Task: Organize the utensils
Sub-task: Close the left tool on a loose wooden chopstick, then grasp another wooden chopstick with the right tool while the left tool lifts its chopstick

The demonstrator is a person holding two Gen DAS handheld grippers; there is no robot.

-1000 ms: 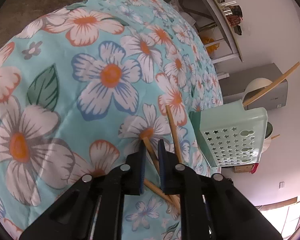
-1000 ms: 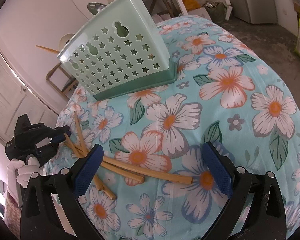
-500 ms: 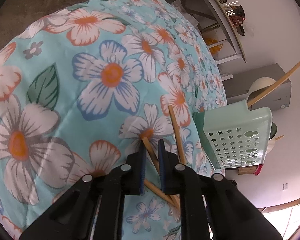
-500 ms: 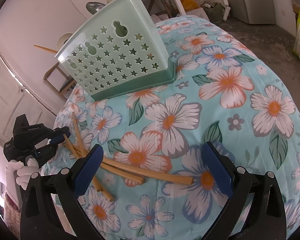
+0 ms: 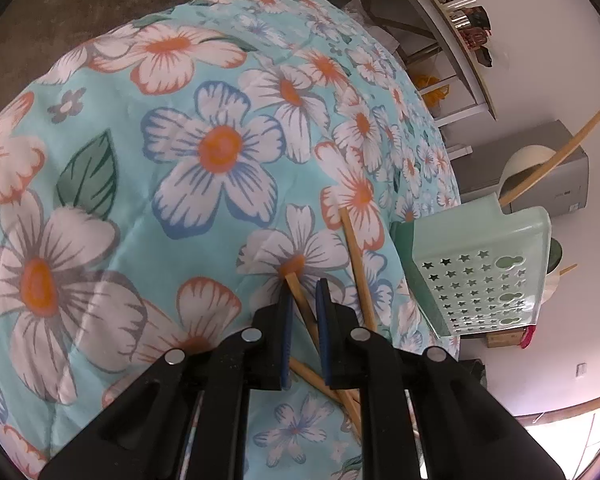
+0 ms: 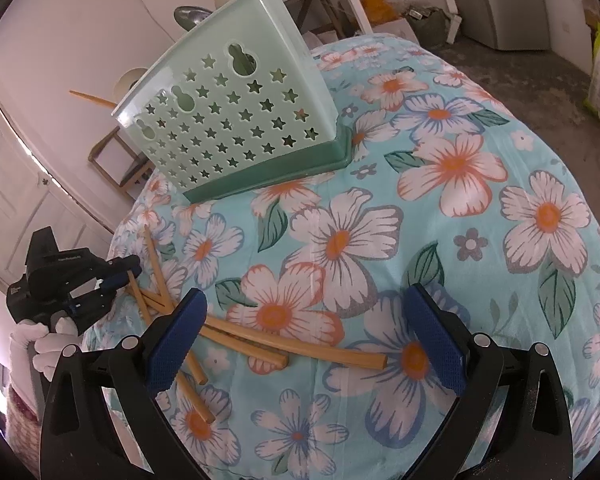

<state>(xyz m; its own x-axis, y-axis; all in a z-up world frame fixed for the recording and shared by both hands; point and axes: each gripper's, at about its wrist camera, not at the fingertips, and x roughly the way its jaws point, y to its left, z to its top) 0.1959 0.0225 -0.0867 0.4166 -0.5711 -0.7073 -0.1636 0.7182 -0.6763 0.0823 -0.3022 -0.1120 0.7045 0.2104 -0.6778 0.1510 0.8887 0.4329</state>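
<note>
Several bamboo sticks (image 6: pixel 296 346) lie crossed on the floral cloth (image 6: pixel 452 168). A mint-green perforated utensil basket (image 6: pixel 236 116) stands at the back, with sticks poking out of it (image 5: pixel 552 160). My left gripper (image 5: pixel 303 294) is shut on one bamboo stick (image 5: pixel 300 300) at the table's edge; it also shows in the right wrist view (image 6: pixel 120 276). My right gripper (image 6: pixel 304 320) is open and empty, its fingers (image 6: pixel 176 336) straddling the long sticks just above the cloth.
A second stick (image 5: pixel 356 264) lies beside the held one, toward the basket (image 5: pixel 480 272). The table drops off to a bare floor (image 6: pixel 540 60). A shelf (image 5: pixel 452 40) and a grey cabinet (image 5: pixel 540 176) stand beyond.
The left gripper has shifted slightly, so the basket sits a little further right in its view. The right gripper has crept a bit closer to the sticks.
</note>
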